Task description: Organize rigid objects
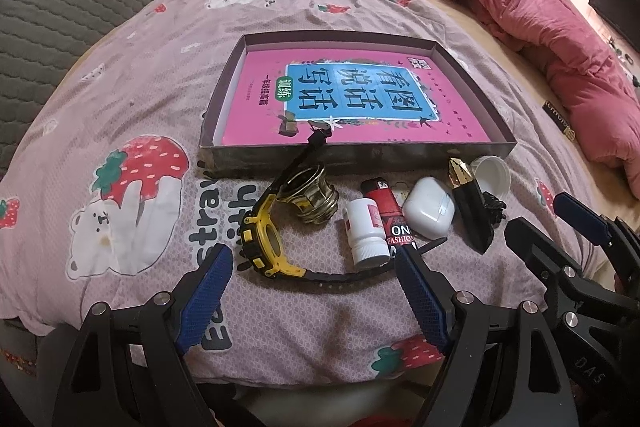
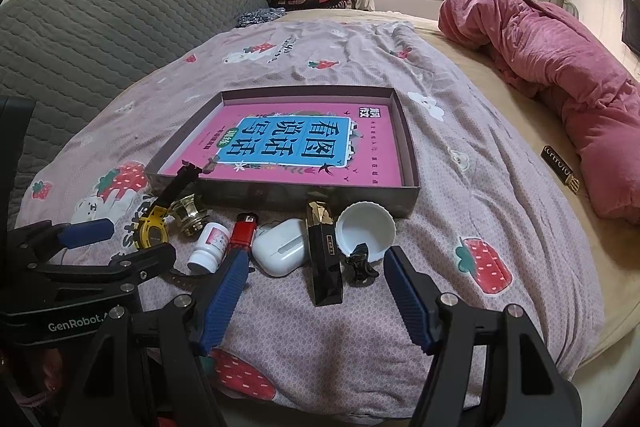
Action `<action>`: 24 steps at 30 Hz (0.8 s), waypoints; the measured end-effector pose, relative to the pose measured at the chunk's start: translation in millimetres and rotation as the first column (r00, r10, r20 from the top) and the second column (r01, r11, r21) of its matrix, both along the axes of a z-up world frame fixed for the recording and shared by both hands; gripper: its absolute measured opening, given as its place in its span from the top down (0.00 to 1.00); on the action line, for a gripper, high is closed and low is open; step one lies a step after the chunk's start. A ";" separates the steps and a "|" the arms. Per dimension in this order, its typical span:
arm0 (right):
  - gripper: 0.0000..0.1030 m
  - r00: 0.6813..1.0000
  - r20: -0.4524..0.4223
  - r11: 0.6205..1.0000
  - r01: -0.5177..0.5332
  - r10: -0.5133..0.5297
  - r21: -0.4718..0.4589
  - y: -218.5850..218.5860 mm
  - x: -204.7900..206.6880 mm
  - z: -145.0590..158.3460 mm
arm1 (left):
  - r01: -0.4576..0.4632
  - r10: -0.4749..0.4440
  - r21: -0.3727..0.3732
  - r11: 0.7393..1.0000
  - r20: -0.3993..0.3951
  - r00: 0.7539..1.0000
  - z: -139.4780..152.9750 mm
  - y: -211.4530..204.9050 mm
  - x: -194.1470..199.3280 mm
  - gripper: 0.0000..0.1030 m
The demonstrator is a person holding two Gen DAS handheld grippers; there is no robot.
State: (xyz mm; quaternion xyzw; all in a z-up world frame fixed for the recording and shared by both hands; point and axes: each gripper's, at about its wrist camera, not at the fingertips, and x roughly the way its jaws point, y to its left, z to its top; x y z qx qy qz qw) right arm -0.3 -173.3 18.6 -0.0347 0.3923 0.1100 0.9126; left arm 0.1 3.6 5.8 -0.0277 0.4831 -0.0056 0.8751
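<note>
Right, your left tongs (image 1: pixel 308 287) and right tongs (image 2: pixel 314 291) both gape wide, nothing gripped, low over the bed (image 1: pixel 132 75). Shallow box (image 1: pixel 360 151) w/ pink book (image 1: pixel 360 95) inside sits just beyond a row of items: yellow watch (image 1: pixel 266 239), its strap tip over the box edge, brass knob (image 1: pixel 316 197), white bottle (image 1: pixel 366 231), red lighter (image 1: pixel 386 201), earbud case (image 1: pixel 428 213), black lipstick (image 1: pixel 472 211), white cap (image 1: pixel 492 175), black clip (image 2: pixel 360 263).

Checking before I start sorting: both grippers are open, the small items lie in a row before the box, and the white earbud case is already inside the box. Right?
Not quite. The white earbud case lies on the bedspread before the box, beside the red lighter, as the right wrist view shows. The rest holds.
</note>
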 end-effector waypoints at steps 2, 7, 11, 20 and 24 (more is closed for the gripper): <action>0.33 1.000 0.005 1.000 0.003 -0.003 -0.001 0.0 -0.4 0.7 | -0.001 0.001 0.000 1.000 0.003 1.000 0.2 0.0 -0.6 0.19; 0.33 1.000 0.007 1.000 0.004 -0.004 -0.001 -1.0 -0.8 1.5 | 0.000 0.000 -0.001 1.000 0.010 1.000 1.9 0.3 -1.1 0.19; 0.33 1.000 0.006 1.000 0.004 -0.004 -0.003 -1.0 -0.9 2.0 | 0.001 -0.001 0.001 1.000 0.011 1.000 1.9 0.1 -1.3 0.19; 0.33 1.000 0.002 1.000 0.004 -0.004 -0.003 -1.1 -0.6 1.6 | 0.002 -0.002 0.001 1.000 0.014 1.000 2.9 0.4 -1.0 0.19; 0.33 1.000 0.004 1.000 0.005 -0.004 -0.002 -1.0 -0.6 1.8 | 0.002 -0.002 0.002 1.000 0.015 1.000 3.0 0.4 -1.0 0.19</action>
